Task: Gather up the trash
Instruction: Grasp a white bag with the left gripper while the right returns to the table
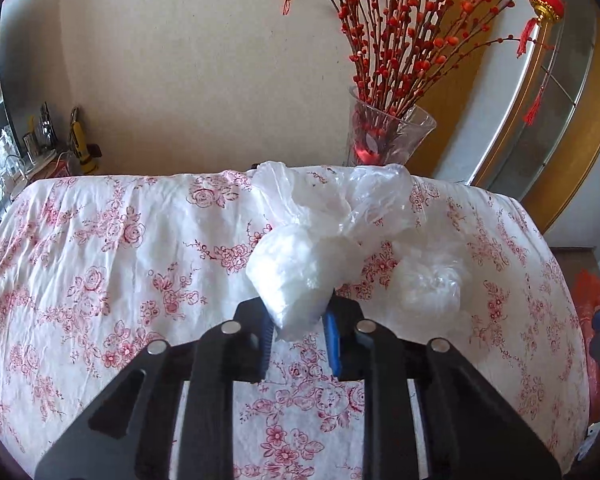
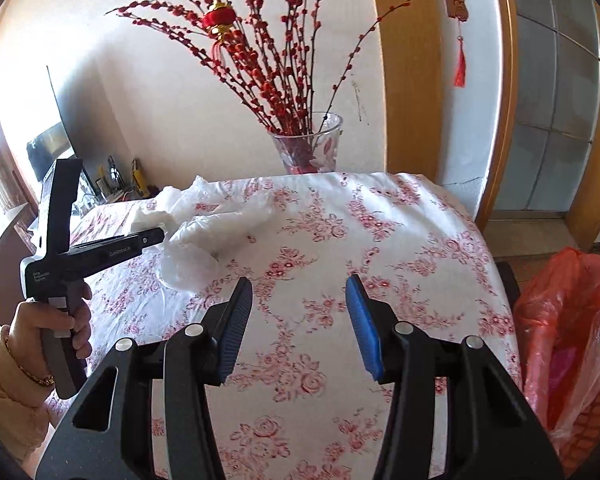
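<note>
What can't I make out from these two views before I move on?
- Contents of the white plastic bag: translucent film, both views.
- Inside of the red trash bag: cut off by the right wrist view's edge, only a sliver in the left.
- Left gripper pad contact: hidden behind the bag.

Near tip of crumpled white plastic bag (image 1: pixel 288 280) hidden between left gripper (image 1: pixel 300 322) pads. Orange plastic bin bag (image 2: pixel 572 344) cut off at right edge. Small clutter on far-left shelf (image 1: pixel 60 140) too small to identify.
</note>
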`<state>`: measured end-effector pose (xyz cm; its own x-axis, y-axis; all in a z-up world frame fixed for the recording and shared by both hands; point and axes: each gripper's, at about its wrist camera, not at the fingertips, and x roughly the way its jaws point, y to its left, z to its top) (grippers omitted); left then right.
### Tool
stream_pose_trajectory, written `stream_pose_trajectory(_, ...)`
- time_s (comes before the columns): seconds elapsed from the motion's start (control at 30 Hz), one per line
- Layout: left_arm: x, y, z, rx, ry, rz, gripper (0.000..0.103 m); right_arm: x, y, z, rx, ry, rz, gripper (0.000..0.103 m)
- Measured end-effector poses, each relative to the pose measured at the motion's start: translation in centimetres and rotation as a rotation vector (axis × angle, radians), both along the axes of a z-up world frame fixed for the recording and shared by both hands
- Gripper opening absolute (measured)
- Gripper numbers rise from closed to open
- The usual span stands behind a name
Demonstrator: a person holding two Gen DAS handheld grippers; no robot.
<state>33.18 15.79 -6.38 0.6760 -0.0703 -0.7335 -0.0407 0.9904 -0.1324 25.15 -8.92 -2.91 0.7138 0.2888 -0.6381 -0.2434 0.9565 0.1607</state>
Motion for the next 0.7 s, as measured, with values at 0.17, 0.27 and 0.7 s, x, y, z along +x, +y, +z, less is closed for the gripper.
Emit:
stream_pose_trajectory(0.17, -1.9, 2.1, 1.1, 0.0, -0.05, 0.05, 0.019, 1.0, 3.0, -0.3, 0.025, 0.024, 0.053, 0.05)
stream_pose_trajectory(0.27, -3.2, 3.9, 2.0, 0.021, -0.082, 0.103, 0.019, 2.1, 5.5, -0.5, 0.044, 0.045, 0.095, 0.05)
stream_pose_trajectory(0.7, -7.3, 9.9, 3.9, 0.057, -0.116, 0.243, 0.019, 6.2, 13.6, -4.3, -0.009, 0.181, 0.048, 0.046)
